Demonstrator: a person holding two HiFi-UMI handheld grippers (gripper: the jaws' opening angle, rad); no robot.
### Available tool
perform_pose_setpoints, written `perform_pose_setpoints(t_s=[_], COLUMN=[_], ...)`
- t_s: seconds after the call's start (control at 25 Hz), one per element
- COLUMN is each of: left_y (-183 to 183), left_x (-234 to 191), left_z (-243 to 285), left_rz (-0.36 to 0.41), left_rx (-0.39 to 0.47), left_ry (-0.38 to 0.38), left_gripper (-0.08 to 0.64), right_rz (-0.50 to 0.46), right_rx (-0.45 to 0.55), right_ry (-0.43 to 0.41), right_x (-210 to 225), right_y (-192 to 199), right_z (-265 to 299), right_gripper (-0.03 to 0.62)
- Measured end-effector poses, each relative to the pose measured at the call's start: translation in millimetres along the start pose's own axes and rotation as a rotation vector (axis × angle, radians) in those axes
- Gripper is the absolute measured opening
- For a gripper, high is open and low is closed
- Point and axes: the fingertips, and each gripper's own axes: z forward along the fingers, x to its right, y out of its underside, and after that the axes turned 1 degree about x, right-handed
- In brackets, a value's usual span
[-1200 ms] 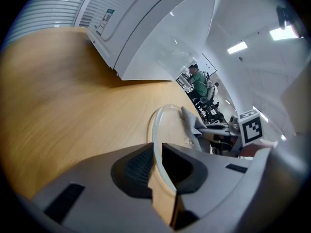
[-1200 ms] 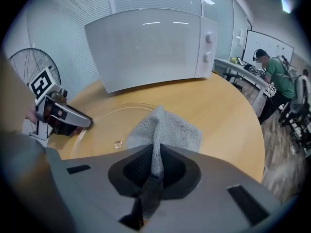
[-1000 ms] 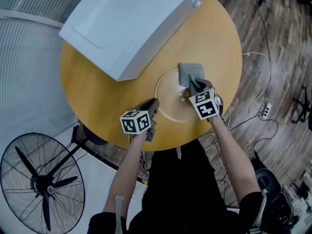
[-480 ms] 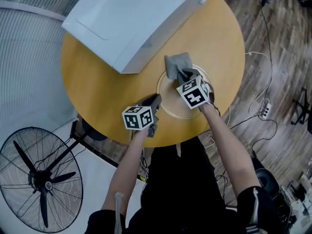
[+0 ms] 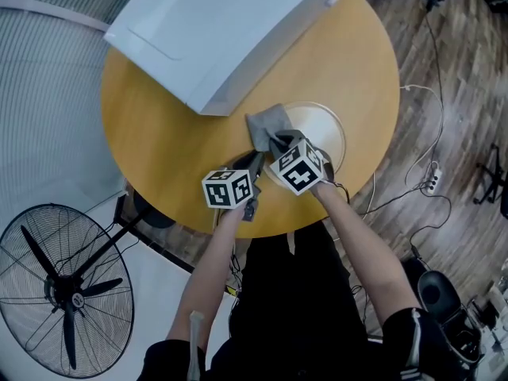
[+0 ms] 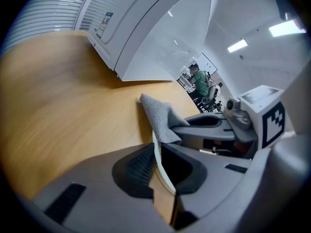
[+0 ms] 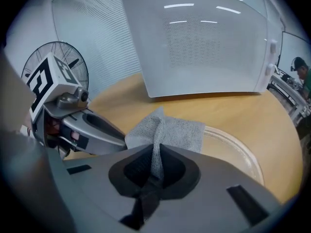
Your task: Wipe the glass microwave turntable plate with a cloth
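- On the tabletop (image 5: pixel 155 153), the plate (image 5: pixel 321 129) is held at its rim by the left gripper (image 5: pixel 254 163), jaws just closing.
- By the right gripper (image 5: pixel 279 143) the cloth (image 5: pixel 266 124) is clamped, spread just ahead over the rim; wiping is judged unfinished.

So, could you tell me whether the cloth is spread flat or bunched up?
Bunched: the right gripper pinches the cloth into an upright fold.

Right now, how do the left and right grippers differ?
The left gripper pinches the glass plate by its rim, its jaws having just closed further; the right gripper clamps the grey cloth. The left gripper sits at the plate's edge; the right gripper hangs over the plate. Both point down at the table.
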Motion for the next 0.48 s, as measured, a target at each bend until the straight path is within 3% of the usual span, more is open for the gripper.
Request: perform_pose_setpoints(t_s=[0.48], left_y=[1.2], left_x=[-0.7], left_z=[-0.2], left_rz=[0.014], left_rx=[0.004], left_ry=[-0.034], left_gripper=[0.041], right_rz=[0.105], right_rx=[-0.026], right_ry=[-0.092], right_x=[-46.6], right_y=[38.4], right_z=[-12.4], right_gripper=[0.021])
